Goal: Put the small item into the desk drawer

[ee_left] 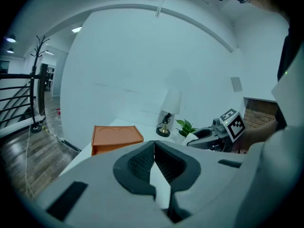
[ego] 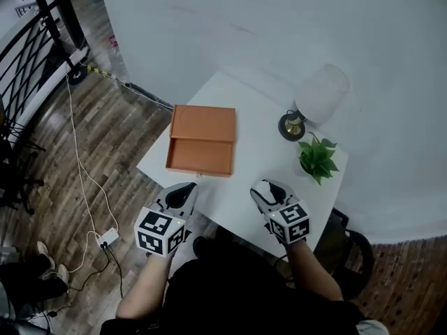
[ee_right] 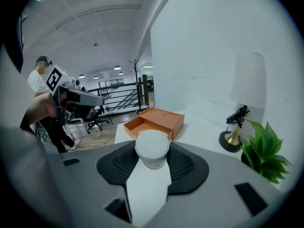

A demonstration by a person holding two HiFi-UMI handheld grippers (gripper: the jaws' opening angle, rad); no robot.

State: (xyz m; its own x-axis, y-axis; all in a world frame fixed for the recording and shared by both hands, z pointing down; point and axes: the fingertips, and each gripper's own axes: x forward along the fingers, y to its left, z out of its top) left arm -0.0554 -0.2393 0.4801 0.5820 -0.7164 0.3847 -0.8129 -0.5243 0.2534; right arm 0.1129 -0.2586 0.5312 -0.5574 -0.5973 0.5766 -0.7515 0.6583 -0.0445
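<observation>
White item [ee_right: 152,147] is sitting pinched in your right claw [ego: 266,191], over near table [ego: 260,160] edge. Orange drawer [ego: 200,157] is lying ahead-left of it, open toward you, long axis running crosswise. Your left claw [ego: 183,195] is hovering, jaws together, empty, nearer drawer. Lamp [ego: 292,125], plant [ego: 318,158] are standing right of path; wall [ego: 279,26] behind, wood floor [ego: 105,152] below.

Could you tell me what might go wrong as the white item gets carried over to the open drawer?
1. The round white item sits between the right gripper's pads near their tips; it may slip out on the way.
2. The orange drawer looks shallow, so the item could catch its front wall or land on the table.
3. The plant stands close beside the right gripper; a wide swing might brush it.
</observation>
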